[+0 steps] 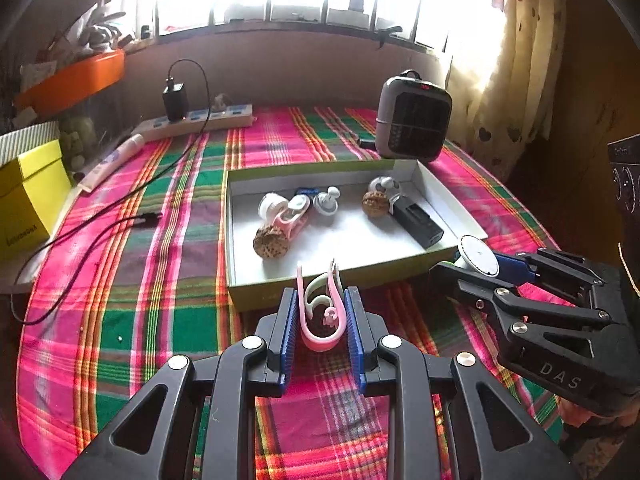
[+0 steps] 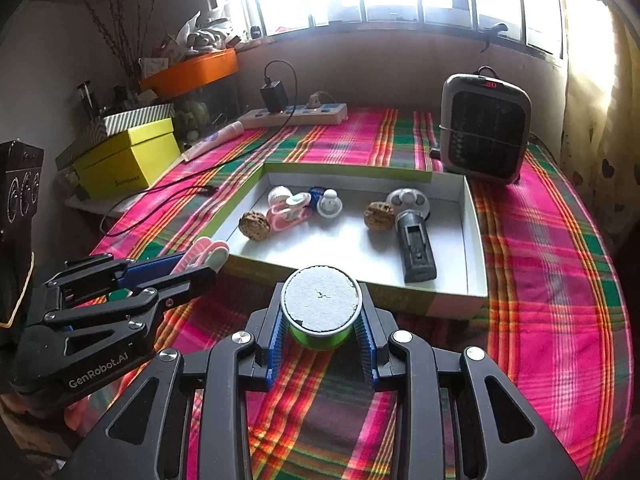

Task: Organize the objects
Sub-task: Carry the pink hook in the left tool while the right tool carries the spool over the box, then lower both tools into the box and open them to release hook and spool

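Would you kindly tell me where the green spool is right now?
The green spool is clamped in the right gripper, centred low in the right wrist view, just short of the tray's near wall.

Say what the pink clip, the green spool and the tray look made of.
Pink clip: likely soft plastic or silicone, matte; thin curved loops between the left gripper's pads.
Green spool: glossy metallic-green side, perhaps wound wire; rough grey-white top, maybe paper.
Tray: looks cardboard; thin folded walls, white inside.
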Tool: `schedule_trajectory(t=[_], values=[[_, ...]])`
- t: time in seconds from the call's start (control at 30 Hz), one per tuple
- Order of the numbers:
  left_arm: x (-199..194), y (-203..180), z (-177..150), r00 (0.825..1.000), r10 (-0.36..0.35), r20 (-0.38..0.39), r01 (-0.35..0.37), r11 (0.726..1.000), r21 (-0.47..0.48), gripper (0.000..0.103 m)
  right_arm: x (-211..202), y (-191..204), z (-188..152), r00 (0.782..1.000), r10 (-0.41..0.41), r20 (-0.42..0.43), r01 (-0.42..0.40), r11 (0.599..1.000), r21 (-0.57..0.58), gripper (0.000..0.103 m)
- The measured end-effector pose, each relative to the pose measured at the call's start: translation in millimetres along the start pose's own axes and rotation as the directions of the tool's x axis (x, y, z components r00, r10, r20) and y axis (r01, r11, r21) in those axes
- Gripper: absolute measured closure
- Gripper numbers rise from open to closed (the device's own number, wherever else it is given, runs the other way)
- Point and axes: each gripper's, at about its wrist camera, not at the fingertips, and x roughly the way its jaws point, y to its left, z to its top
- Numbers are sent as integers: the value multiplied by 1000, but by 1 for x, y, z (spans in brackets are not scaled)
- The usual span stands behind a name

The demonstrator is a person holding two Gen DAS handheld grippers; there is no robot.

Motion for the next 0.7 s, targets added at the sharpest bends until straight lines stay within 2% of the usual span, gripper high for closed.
schedule_trajectory(t=[0.7], values=[[40, 0, 34, 1000, -4, -17, 4, 1000, 16, 82, 30, -26, 35, 1000, -17, -13, 17, 1000, 6, 70]])
